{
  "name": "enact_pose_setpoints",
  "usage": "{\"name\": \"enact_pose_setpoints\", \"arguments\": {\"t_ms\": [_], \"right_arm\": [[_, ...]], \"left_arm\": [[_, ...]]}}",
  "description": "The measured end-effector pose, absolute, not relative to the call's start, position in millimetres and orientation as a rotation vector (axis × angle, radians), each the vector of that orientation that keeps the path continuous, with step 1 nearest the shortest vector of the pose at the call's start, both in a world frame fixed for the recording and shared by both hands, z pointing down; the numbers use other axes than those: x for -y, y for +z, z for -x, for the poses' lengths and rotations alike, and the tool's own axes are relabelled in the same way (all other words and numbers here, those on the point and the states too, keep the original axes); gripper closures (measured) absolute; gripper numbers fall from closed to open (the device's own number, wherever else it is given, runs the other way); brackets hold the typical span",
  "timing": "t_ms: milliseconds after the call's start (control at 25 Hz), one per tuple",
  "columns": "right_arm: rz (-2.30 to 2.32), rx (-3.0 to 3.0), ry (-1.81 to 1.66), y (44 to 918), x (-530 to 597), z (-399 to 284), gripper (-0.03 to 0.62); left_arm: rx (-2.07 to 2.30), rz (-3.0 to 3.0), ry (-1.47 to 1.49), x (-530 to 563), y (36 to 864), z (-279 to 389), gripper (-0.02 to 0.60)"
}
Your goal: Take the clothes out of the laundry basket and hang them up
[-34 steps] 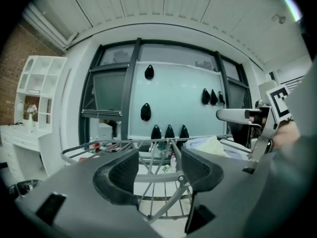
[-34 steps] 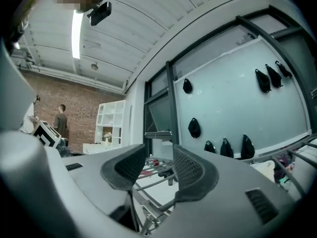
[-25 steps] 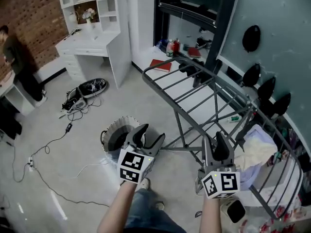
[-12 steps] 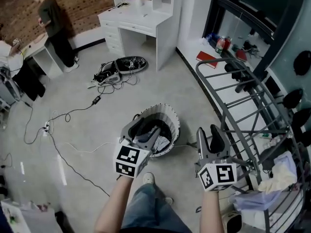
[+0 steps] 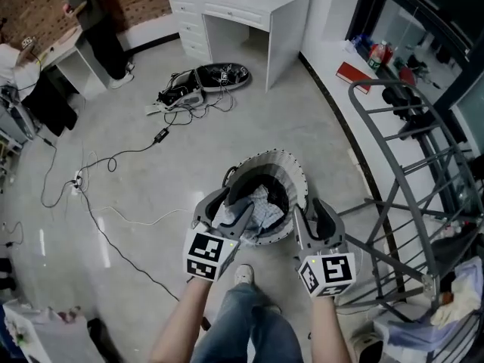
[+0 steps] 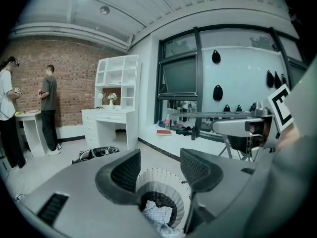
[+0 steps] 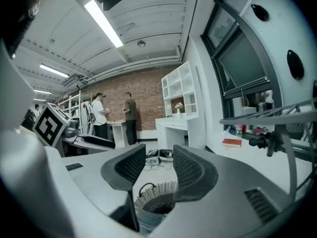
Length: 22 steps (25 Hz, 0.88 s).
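Pale checked cloth [image 5: 262, 203], likely soft, light and floppy, lies crumpled in the round white ribbed laundry basket [image 5: 286, 159] on the floor [image 5: 302, 97], best pinched at a raised fold; left gripper [image 5: 225, 206], jaws wide with nothing between, has just been closing slightly, right gripper [image 5: 314, 216] gapes empty.

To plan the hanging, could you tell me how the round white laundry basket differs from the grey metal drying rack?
The laundry basket is a low round tub holding clothes; the drying rack is a taller open frame of bars. The basket sits ahead, the rack to its right. Both stand on the floor.
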State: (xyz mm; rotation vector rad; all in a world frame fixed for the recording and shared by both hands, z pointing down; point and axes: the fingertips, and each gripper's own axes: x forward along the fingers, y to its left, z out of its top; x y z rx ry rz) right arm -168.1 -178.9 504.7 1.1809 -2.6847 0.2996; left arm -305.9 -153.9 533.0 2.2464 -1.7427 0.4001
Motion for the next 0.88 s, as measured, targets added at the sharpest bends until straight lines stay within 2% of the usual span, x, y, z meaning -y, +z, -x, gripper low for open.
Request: {"name": "enact_pose_setpoints", "arguments": {"t_ms": [600,880], "right_arm": [[-0.838,2.561,0.443,790,153,254,0.422],[-0.641,2.470,0.458,881,115,273,0.422]], "left_arm": [[1.737,-2.008,0.412,144,805,345,0.327],[1.722,-1.955,0.418,137,875,347,0.330]]}}
